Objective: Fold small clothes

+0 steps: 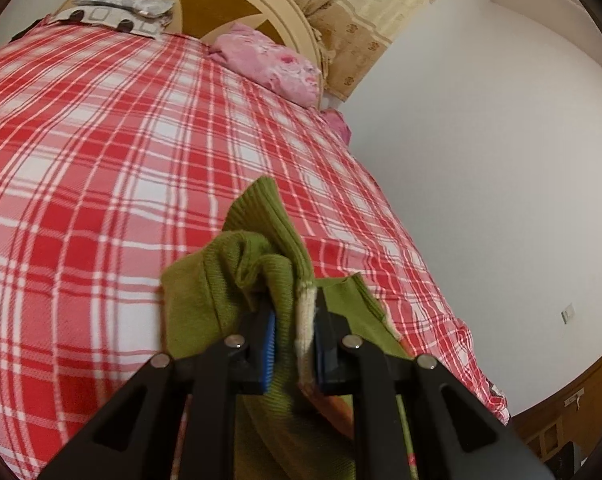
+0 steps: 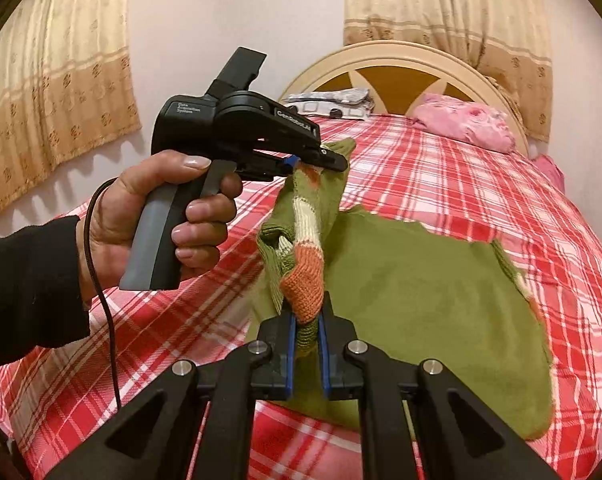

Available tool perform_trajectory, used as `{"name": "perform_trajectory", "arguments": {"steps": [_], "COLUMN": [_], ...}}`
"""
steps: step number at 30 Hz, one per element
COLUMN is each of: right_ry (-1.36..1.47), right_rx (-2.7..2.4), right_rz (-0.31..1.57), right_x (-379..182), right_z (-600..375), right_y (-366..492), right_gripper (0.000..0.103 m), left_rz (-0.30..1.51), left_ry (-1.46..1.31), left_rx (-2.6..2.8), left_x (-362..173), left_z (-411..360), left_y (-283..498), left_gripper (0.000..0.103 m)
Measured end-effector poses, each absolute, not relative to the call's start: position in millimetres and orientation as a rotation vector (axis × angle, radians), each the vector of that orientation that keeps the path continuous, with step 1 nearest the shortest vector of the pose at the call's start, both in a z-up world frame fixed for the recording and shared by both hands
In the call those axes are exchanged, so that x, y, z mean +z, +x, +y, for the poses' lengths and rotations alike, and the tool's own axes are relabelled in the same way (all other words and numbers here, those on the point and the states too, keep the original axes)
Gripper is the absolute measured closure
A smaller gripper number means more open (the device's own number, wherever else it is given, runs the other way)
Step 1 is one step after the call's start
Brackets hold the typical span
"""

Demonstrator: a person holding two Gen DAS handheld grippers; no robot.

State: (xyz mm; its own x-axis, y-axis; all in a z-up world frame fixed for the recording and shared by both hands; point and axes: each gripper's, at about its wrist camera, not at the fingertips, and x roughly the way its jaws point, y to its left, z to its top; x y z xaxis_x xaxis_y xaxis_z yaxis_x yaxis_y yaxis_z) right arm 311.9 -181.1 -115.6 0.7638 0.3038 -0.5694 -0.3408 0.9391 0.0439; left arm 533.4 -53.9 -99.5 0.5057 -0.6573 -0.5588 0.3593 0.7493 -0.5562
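Hanging between two closed grips, the small olive-green knitted sweater with cream and orange bands (image 2: 421, 280) is partly raised above the red-and-white plaid bedsheet (image 2: 481, 184), with its broad body draped back onto the bed at right. At left in the right wrist view, the person's hand (image 2: 157, 216) holds the left gripper (image 2: 321, 160), whose jaws are pressed together on a bunched green edge of the knit; the left wrist view shows the same pinch on thick folded fabric (image 1: 261, 264). Lower centre, the right gripper (image 2: 307, 336) has its blue pads (image 2: 289, 352) nearly together, pinching the orange-and-green striped end. The garment reads as light, soft and limp: it sags wherever unsupported, stretches under pull, and its ribbed texture should resist slipping. Hems, cuffs and shoulder seams appear the firmest places to take hold, since a single loose layer would likely distort. No containers are visible; at the far headboard (image 2: 385, 56) lie only a grey patterned folded cloth (image 2: 333, 102) and, to its right, a pink floral pillow (image 2: 465, 124).
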Motion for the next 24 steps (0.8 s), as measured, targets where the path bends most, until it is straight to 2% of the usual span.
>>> {"name": "perform_trajectory", "arguments": {"steps": [8,24], "right_ry": [0.025,0.178], "right_rx": [0.298,0.183], "right_rz": [0.605,0.631], "right_x": [-115,-127], "right_z": [-232,-324], "right_y": [306,291], "right_gripper": [0.095,0.095], "left_rz": [0.839,0.904], "left_ry": [-0.343,-0.179], "left_rx": [-0.68,-0.723], "left_x": [-90,-106], "left_z": [-106,-215], "left_y": [536,533], "left_gripper": [0.087,0.087]}}
